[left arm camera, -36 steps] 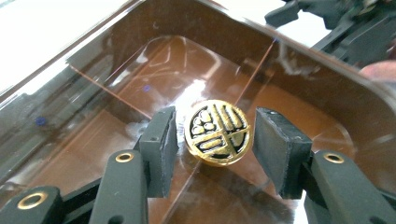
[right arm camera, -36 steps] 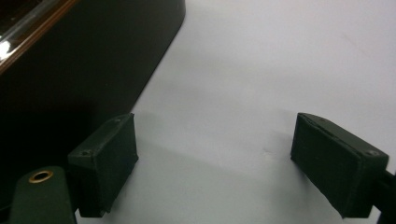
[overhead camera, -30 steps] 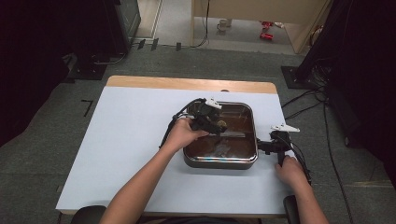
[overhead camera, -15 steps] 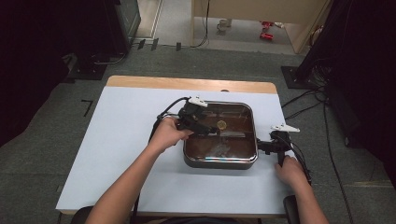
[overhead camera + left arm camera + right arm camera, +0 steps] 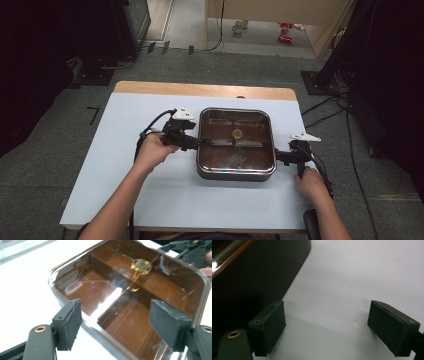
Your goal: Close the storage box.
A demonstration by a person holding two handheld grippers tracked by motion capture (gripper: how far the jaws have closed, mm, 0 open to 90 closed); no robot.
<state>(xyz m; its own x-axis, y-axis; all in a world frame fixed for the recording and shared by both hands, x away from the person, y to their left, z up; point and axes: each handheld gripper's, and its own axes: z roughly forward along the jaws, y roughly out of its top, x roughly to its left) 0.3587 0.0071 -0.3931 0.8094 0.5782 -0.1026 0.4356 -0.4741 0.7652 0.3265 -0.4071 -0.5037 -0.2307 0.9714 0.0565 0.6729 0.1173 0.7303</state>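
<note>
There is one pot [image 5: 236, 144], square with round corners, dark on the outside and brown under one clear lid [image 5: 160, 290]. On the lid sits one small gold knob [image 5: 141, 265]. There are two grippers, one in each hand.

The left gripper [image 5: 117, 325] has just been opening, and its jaws stand wide apart with nothing between the pads. The pot's near edge lies right in front of the jaws and a bit below them. The gold knob is farther ahead, past the right jaw.

The right gripper [image 5: 334, 327] is wide open too and holds nothing. Bare white table [image 5: 362, 277] lies between its jaws. The pot's dark wall is just beside its left jaw; it may be touching, but it is too dark there to tell.
</note>
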